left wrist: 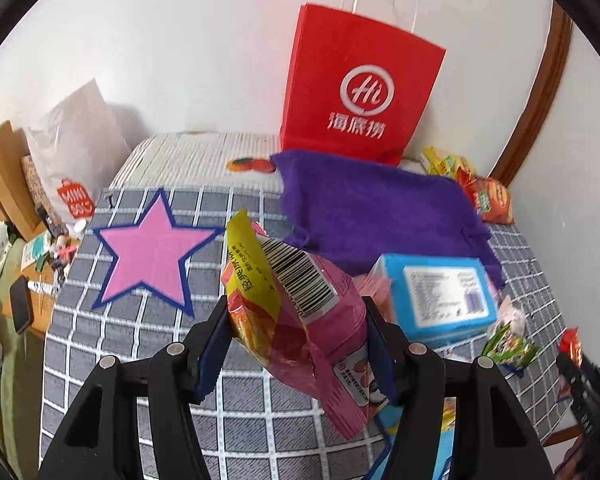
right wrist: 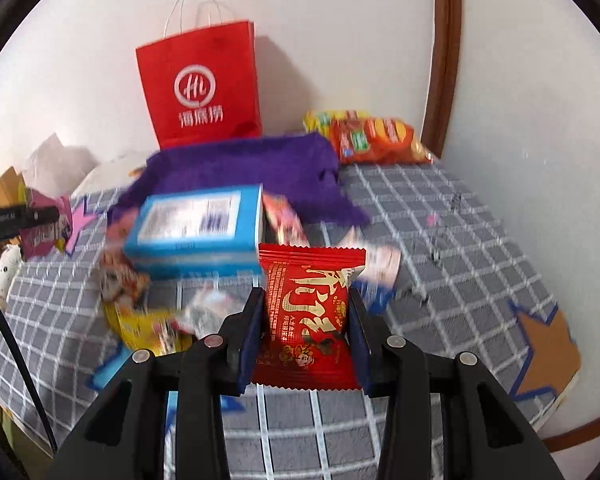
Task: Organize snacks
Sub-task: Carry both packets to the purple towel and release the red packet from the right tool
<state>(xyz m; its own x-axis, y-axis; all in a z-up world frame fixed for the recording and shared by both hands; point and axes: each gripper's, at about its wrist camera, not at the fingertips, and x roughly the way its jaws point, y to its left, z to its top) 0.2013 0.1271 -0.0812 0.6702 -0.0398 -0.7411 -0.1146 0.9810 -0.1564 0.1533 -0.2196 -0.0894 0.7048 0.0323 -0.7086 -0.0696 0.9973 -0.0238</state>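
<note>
Two grippers are each holding a snack above the grey checked tablecloth [left wrist: 140,360]: the left gripper [left wrist: 296,320] is clamping a pink-and-yellow snack bag [left wrist: 300,320] between its blue pads, the bag tilting up just right of the pink star patch [left wrist: 152,252]. The right gripper [right wrist: 306,320] is pinching a red snack packet with gold lettering [right wrist: 308,300], which is standing upright just in front of the blue box [right wrist: 196,228]. Behind, a purple towel [left wrist: 380,212] is lying before the red paper bag [left wrist: 360,92], with an orange snack bag [right wrist: 376,140] resting at the towel's far right corner.
</note>
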